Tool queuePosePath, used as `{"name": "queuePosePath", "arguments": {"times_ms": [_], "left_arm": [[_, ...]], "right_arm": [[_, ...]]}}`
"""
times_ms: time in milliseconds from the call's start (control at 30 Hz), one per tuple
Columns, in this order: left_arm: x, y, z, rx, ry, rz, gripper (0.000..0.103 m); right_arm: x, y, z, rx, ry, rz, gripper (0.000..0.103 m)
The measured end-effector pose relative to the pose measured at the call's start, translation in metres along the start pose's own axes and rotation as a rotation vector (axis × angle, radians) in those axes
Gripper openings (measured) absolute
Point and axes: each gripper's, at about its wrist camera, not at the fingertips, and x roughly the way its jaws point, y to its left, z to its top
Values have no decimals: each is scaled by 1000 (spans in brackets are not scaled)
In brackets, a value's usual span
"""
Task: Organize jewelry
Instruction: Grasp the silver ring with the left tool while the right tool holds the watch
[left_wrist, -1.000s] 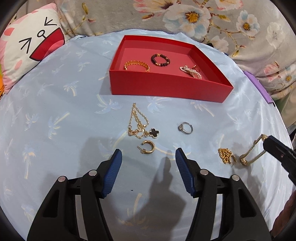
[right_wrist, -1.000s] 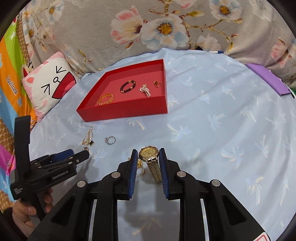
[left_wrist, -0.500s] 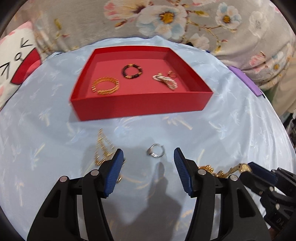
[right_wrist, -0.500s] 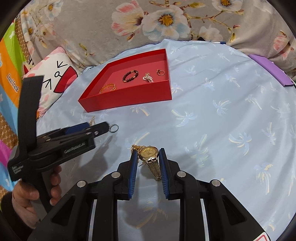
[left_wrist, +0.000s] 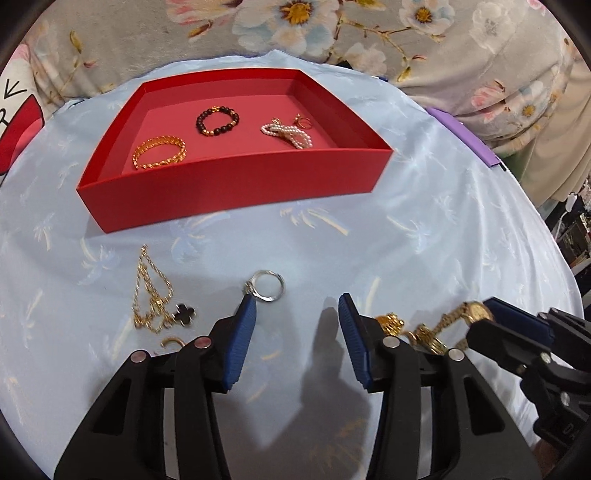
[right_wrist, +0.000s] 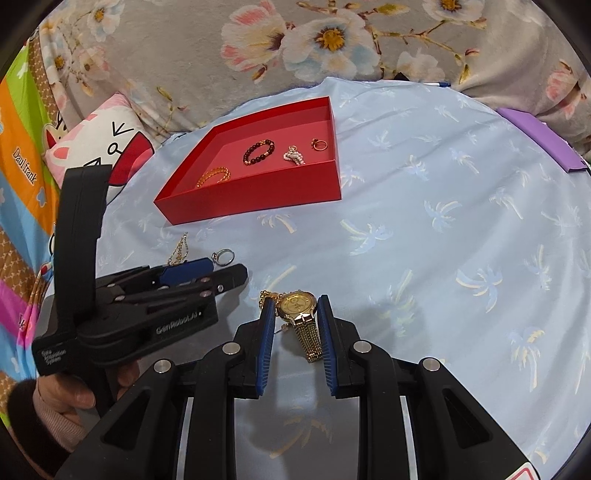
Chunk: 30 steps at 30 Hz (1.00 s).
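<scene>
A red tray (left_wrist: 236, 184) (right_wrist: 258, 194) holds a gold bracelet (left_wrist: 159, 152), a dark bead bracelet (left_wrist: 217, 119), a pearl bracelet (left_wrist: 288, 133) and a gold ring (left_wrist: 303, 122). On the blue cloth lie a silver ring (left_wrist: 266, 285) (right_wrist: 224, 255), a gold necklace with a black clover (left_wrist: 157, 295) and a gold hoop earring (left_wrist: 173, 341). My left gripper (left_wrist: 297, 306) (right_wrist: 221, 271) is open just behind the silver ring. My right gripper (right_wrist: 296, 306) (left_wrist: 491, 317) is shut on a gold watch (right_wrist: 301, 314) (left_wrist: 469, 314) and holds it above the cloth. A gold chain (left_wrist: 391, 322) lies beneath it.
A cartoon pillow (right_wrist: 96, 144) lies at the back left. A purple flat object (right_wrist: 543, 142) (left_wrist: 461, 134) sits at the cloth's right edge. A floral blanket (right_wrist: 332, 40) rises behind the tray. The person's hand (right_wrist: 70, 398) holds the left gripper.
The left gripper has moved forward and right, up to the silver ring. The right gripper has lifted the watch slightly and kept hold of it.
</scene>
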Motion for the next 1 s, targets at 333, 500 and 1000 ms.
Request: {"name": "queuePosePath", "arguments": {"times_ms": [333,500,1000], "left_arm": [[2,24,11,-72,-8,1,41],[12,16,21,6,-2,-36,39],[4,-9,0,27,26,-61,14]], "right_arm": [[-2,-2,-1,2,-6,3,22],[-3,-2,-1,5,-5,7,22],[-5,-3,-2,11,-5,7,22]]}}
